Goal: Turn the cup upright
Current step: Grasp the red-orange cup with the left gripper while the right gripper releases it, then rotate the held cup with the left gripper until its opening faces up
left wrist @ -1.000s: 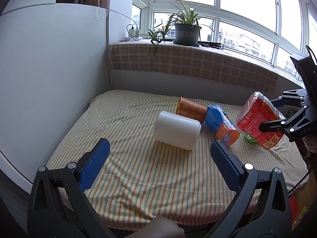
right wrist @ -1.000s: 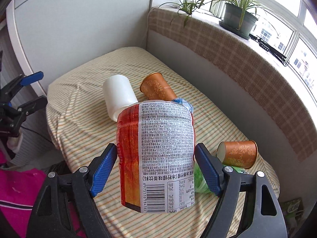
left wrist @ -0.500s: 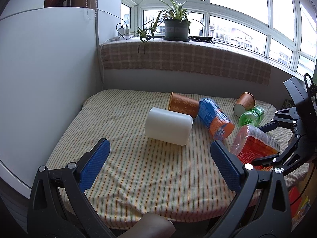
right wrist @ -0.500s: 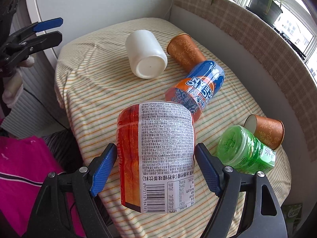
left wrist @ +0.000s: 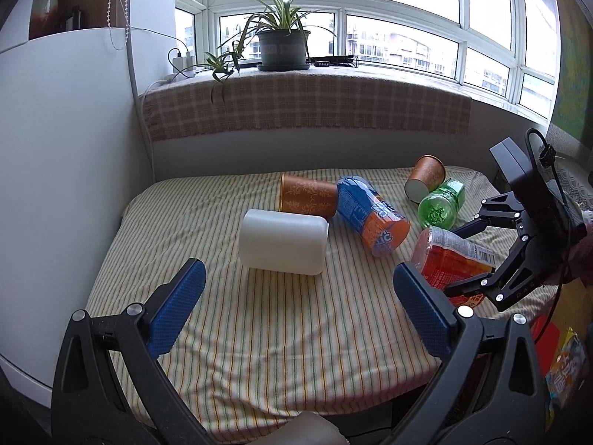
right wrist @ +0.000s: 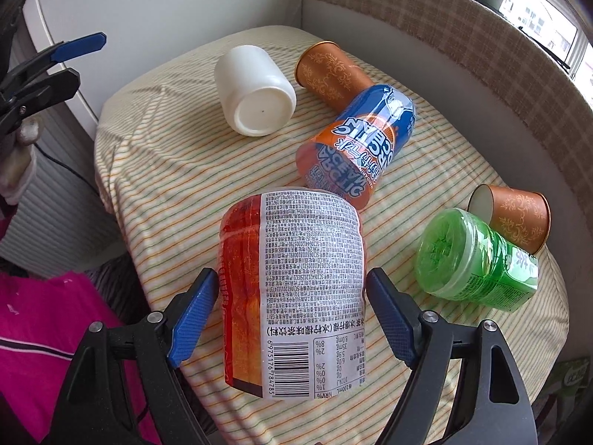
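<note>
Red cup (right wrist: 292, 289) lowered toward tablecloth (right wrist: 178, 193), right gripper (right wrist: 292, 319) gripping, left gripper (left wrist: 296, 311) open

a low table (left wrist: 281, 352) under a striped cloth (right wrist: 192, 170) carries everything. taking the white cup (left wrist: 283, 241) as landmark: it lies on its side near the middle of the cloth, its flat base toward the right wrist camera. just behind it an orange patterned cup (left wrist: 307, 200) lies on its side. beside that cup's far end lies a blue-and-orange bottle (left wrist: 372, 218). farther from the white cup on that same side lie a green bottle (left wrist: 441, 205) and a second orange cup (left wrist: 424, 180), close together.
</note>
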